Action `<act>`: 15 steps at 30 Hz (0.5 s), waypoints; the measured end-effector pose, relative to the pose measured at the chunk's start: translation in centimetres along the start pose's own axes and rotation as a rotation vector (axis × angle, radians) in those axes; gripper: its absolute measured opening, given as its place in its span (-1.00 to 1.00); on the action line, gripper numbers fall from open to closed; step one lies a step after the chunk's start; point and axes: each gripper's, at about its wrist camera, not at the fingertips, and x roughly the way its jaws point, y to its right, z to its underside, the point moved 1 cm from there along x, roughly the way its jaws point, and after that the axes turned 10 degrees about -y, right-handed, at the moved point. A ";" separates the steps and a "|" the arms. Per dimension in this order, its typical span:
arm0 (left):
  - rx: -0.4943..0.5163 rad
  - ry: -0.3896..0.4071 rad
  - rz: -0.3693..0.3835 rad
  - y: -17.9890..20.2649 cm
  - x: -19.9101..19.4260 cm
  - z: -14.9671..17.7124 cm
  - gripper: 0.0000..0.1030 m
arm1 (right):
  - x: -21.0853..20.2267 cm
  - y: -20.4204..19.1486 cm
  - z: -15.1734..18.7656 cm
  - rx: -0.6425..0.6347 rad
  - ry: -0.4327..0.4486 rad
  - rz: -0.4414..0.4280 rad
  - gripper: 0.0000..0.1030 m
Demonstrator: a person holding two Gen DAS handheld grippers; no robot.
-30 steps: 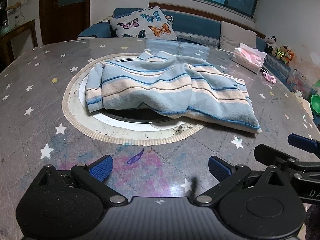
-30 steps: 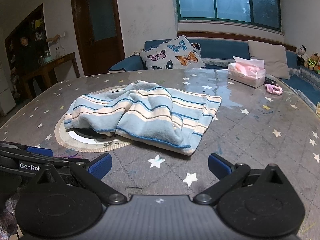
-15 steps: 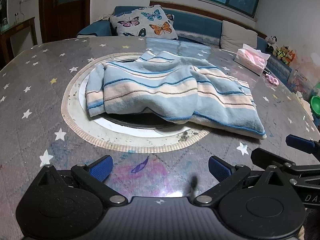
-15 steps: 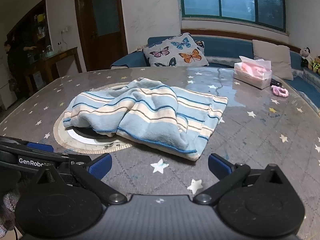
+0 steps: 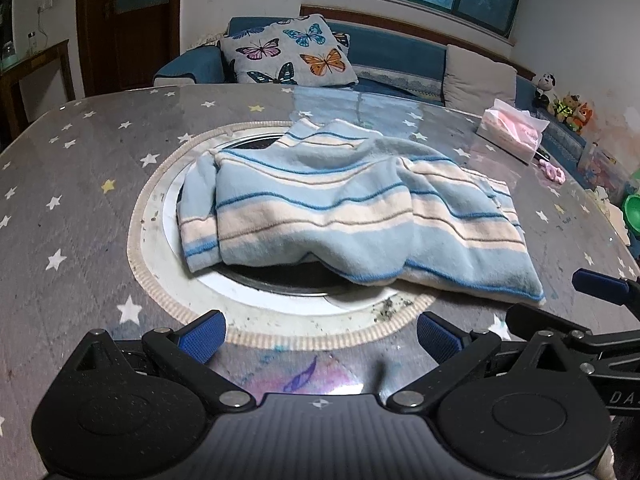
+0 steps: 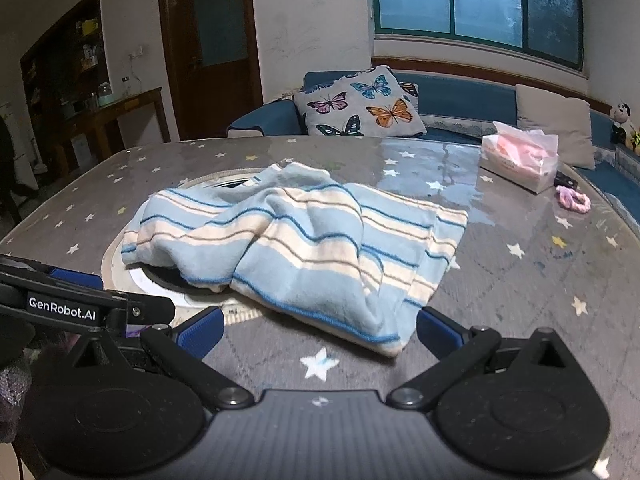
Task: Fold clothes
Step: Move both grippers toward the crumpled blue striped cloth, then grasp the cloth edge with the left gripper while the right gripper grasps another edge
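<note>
**Both grippers drawn nearer the striped garment**

Closer now than a second ago: striped garment [image 5: 352,216] larger in both views, near hem almost level with the blue fingertips.

Left wrist view:
- One left gripper [image 5: 320,338], fingers spread wide, nothing between the two blue pads [image 5: 202,336], hovering over the table [image 5: 72,208] just short of the round inset ring [image 5: 138,240].
- One garment, pale blue with cream bands and thin dark-blue and brown stripes, loosely bunched, lying across the ring and spilling onto the table to the right.
- One right gripper [image 5: 560,300] seen side-on at the right edge, apart from the cloth; letters "DA" readable on its body, the rest cut off.
- One butterfly cushion [image 5: 290,52] and one plain cushion [image 5: 478,74] on the blue sofa [image 5: 396,48]; one tissue pack [image 5: 514,132] on the table; a few soft toys [image 5: 560,98] by the wall.

Right wrist view:
- One right gripper [image 6: 320,330], fingers held wide apart, empty, with the garment's [image 6: 304,240] near corner lying between and just ahead of the pads.
- Left gripper's arm [image 6: 80,304] at the left edge, marked "GenRobot.AI".
- One tissue pack [image 6: 520,156], one pink hair tie [image 6: 574,200] just beside it, one butterfly cushion [image 6: 360,104].
- White and yellow stars printed over the table cover [image 6: 540,280], too many to count surely.
</note>
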 end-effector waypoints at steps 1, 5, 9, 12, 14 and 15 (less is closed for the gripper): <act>-0.001 -0.001 -0.002 -0.1 0.1 -0.2 1.00 | 0.1 0.0 -0.2 -0.002 0.000 -0.001 1.00; -0.004 -0.004 -0.005 -0.6 0.3 -0.9 1.00 | 0.6 0.1 -1.0 -0.012 -0.004 -0.004 1.00; -0.007 -0.003 -0.010 -1.1 0.3 -1.9 1.00 | 1.0 0.3 -1.8 -0.009 -0.011 -0.020 1.00; -0.002 0.008 -0.024 -1.5 0.3 -3.0 1.00 | 1.3 0.5 -2.5 -0.009 -0.010 -0.021 1.00; -0.001 0.018 -0.038 -1.9 0.3 -3.9 1.00 | 1.6 0.8 -3.2 -0.008 -0.010 -0.019 1.00; -0.005 0.022 -0.042 -2.2 0.3 -4.5 1.00 | 1.8 1.0 -3.6 -0.005 -0.009 -0.020 1.00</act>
